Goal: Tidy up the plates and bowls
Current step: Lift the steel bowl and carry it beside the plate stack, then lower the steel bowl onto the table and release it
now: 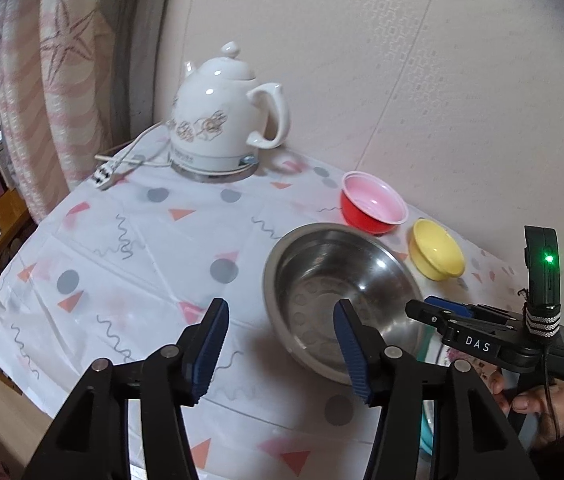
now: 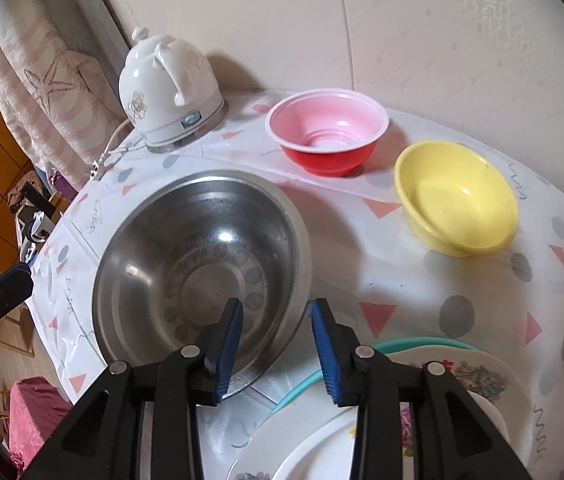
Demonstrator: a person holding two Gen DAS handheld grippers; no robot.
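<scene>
A steel bowl sits on the patterned tablecloth. Behind it stand a red bowl with a pink inside and a yellow bowl. A stack of plates, white floral ones over a teal one, lies under my right gripper. My left gripper is open and empty above the cloth, left of the steel bowl. My right gripper is open, its jaws on either side of the steel bowl's near rim; it also shows in the left wrist view.
A white ceramic electric kettle with its cord stands at the back left by the wall. The table's left edge drops off toward a curtain and a wooden shelf.
</scene>
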